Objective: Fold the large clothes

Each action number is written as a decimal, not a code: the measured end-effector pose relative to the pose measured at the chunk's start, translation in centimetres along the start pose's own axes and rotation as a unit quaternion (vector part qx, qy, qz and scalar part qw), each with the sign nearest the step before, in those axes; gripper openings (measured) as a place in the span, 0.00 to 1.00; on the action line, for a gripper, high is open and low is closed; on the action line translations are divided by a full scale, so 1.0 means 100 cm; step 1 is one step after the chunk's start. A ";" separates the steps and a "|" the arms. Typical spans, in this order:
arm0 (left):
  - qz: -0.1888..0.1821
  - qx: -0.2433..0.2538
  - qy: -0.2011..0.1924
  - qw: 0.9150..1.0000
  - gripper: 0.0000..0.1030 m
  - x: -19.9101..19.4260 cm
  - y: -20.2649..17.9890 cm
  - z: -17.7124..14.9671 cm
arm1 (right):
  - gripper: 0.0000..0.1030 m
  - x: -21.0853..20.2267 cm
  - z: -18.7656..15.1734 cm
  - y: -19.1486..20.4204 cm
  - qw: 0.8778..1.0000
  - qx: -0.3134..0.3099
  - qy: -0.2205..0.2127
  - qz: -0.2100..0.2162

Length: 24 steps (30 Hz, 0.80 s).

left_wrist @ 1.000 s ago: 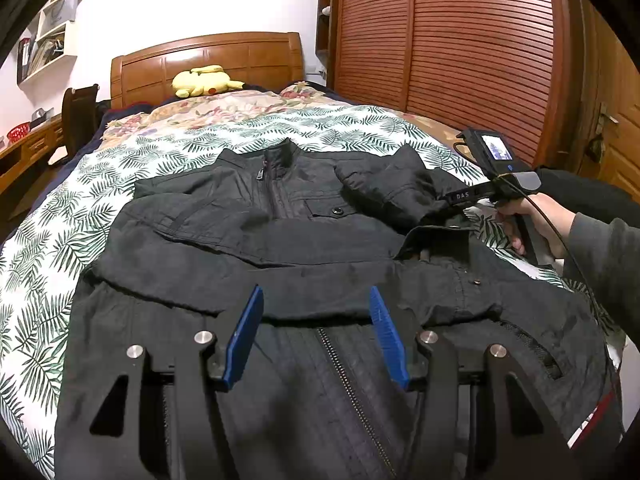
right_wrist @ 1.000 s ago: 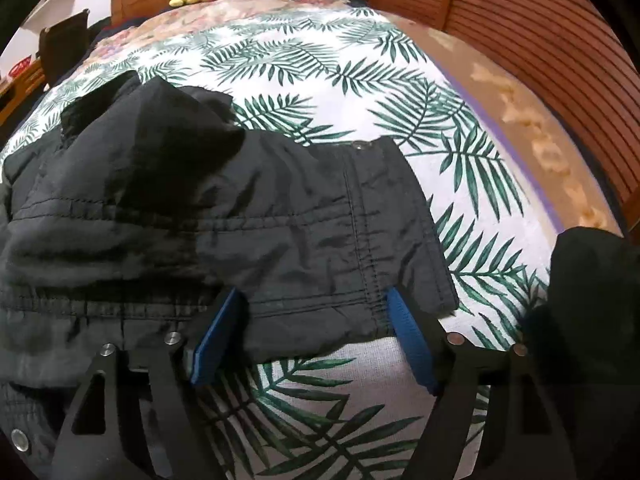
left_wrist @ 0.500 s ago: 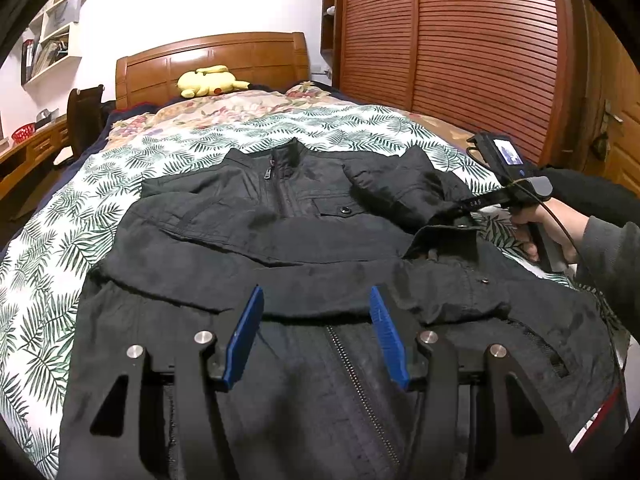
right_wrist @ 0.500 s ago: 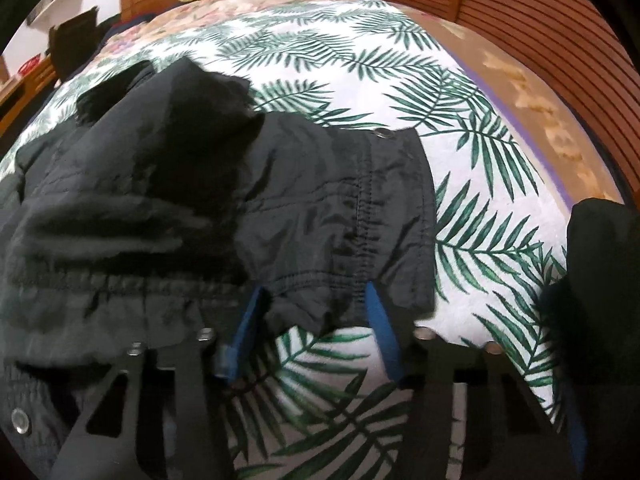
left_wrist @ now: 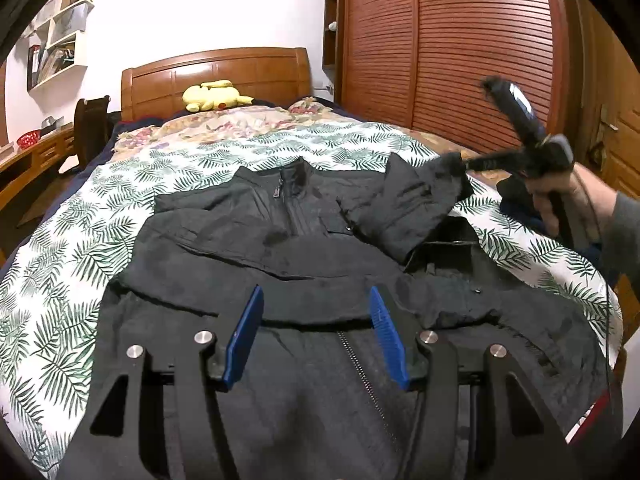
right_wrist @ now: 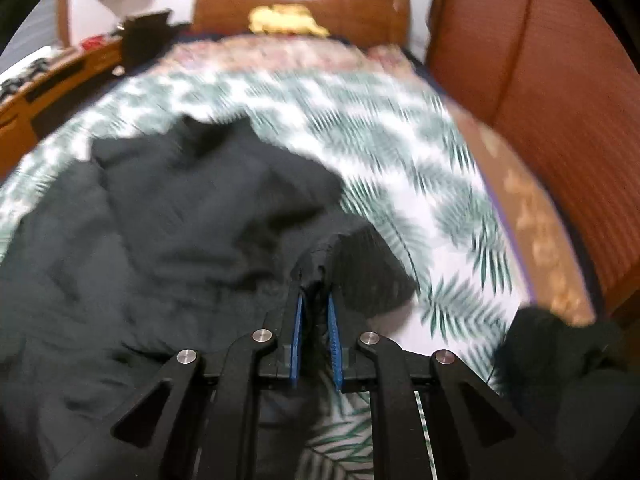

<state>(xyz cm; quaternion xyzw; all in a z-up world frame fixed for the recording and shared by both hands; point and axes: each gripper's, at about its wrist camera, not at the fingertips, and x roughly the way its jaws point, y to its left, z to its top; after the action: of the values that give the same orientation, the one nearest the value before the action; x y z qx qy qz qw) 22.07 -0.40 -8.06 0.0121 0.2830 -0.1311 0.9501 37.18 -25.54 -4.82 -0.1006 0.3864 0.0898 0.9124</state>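
A black zip jacket (left_wrist: 288, 248) lies front up on the leaf-print bedspread (left_wrist: 48, 280), collar toward the headboard. My left gripper (left_wrist: 316, 308) hovers open over its lower front, near the zip, with nothing between the blue pads. In the left wrist view, the right gripper (left_wrist: 460, 160) is held by a hand (left_wrist: 560, 196) at the bed's right side and lifts the cuff of the right sleeve (left_wrist: 416, 204). In the blurred right wrist view, my right gripper (right_wrist: 315, 294) has its jaws closing, pinched on the sleeve cuff (right_wrist: 352, 264), which bunches between the pads.
A yellow plush toy (left_wrist: 214, 96) rests by the wooden headboard (left_wrist: 216, 76). A slatted wooden wardrobe (left_wrist: 460, 48) runs along the right. A desk (left_wrist: 28, 160) and a chair (left_wrist: 90, 128) stand to the left. Another dark garment (right_wrist: 560, 360) lies at the bed's right edge.
The right gripper's jaws closed on the sleeve cuff and it rose, pulling the sleeve up off the bedspread. The left gripper stayed open over the jacket's front.
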 end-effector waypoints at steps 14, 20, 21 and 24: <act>0.028 -0.013 -0.030 0.999 0.53 -0.053 0.040 -0.010 | 0.09 -0.108 0.029 0.137 0.984 -0.135 -0.086 0.079; 0.043 -0.024 -0.034 0.998 0.53 -0.070 0.062 -0.016 | 0.09 -0.118 0.002 0.183 0.978 -0.164 -0.074 0.109; 0.044 -0.026 -0.034 0.998 0.53 -0.072 0.065 -0.017 | 0.09 -0.118 -0.003 0.188 0.977 -0.168 -0.073 0.111; 0.048 -0.031 -0.035 0.998 0.53 -0.076 0.073 -0.019 | 0.09 -0.109 -0.018 0.197 0.976 -0.174 -0.062 0.113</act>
<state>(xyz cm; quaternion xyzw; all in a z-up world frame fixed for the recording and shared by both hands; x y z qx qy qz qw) 16.83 8.63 -5.91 -0.0088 0.2531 -0.0769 0.9643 23.73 -7.90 -0.44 -0.2074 0.3169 0.2646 0.8869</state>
